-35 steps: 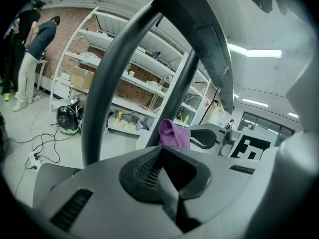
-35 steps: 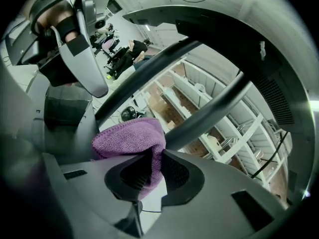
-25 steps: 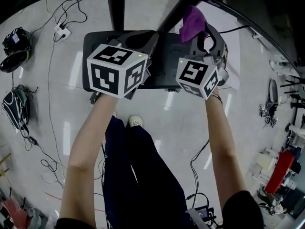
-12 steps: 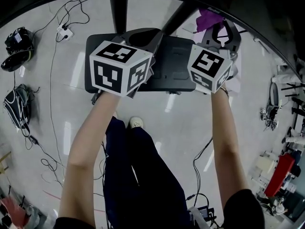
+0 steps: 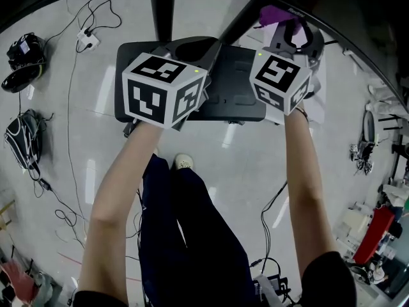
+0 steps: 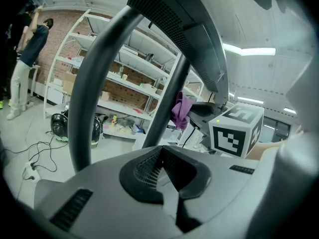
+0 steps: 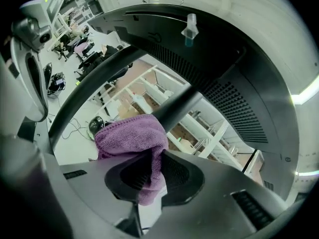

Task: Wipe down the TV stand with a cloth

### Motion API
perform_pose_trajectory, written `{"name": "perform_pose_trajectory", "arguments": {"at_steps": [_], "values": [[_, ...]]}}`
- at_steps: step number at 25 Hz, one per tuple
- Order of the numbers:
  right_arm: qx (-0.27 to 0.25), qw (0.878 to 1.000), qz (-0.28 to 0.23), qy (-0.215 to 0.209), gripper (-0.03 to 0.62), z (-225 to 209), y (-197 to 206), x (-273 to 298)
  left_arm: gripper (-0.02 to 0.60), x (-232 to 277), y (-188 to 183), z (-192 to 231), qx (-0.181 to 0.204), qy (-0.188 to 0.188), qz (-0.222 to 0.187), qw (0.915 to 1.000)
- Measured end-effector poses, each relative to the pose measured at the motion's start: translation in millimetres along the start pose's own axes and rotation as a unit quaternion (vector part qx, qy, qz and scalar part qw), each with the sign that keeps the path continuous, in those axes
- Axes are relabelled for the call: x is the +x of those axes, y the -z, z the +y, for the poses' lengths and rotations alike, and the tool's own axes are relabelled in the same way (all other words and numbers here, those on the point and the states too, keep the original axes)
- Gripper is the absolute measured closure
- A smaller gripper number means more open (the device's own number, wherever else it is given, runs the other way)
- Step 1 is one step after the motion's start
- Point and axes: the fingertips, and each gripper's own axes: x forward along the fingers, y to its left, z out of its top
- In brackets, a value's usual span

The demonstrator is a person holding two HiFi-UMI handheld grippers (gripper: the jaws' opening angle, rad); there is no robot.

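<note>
The purple cloth (image 7: 130,133), soft and floppy-looking, hangs pinched by a bunched fold in the right gripper (image 7: 149,180), far right over the TV stand (image 5: 233,82); the left gripper (image 6: 167,183) is pressed together, empty.

2 stand poles (image 5: 160,11) ahead, gap btwn

Head view is bright, evenly lit from overhead; the pale floor (image 5: 64,139) carries long white glare streaks (image 5: 102,94) and only faint shadows; its edges bow strongly and the corners go black. Both gripper views are fisheye rounds with black corners; ceiling strips (image 6: 249,50) glow at the right of the left one, slightly blown out; in the right one the cloth (image 7: 132,133) is sharp, the nearest foreground soft.
</note>
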Motion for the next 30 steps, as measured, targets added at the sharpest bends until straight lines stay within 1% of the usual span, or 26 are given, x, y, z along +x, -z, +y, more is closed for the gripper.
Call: {"name": "perform_pose_trajectory", "arguments": {"at_steps": [7,18,30], "values": [[-0.007,1.000,0.016,-0.019,0.530,23,18,2,0.575,2,11,1,-0.011,0.001,0.001,0.9999],[-0.014,0.997,0.052,-0.052,0.530,65,57,12,0.575,10,30,7,-0.022,0.005,0.014,0.9997],[-0.037,0.989,0.105,-0.095,0.530,117,106,24,0.575,15,39,16,-0.035,0.005,0.015,0.9993]]}}
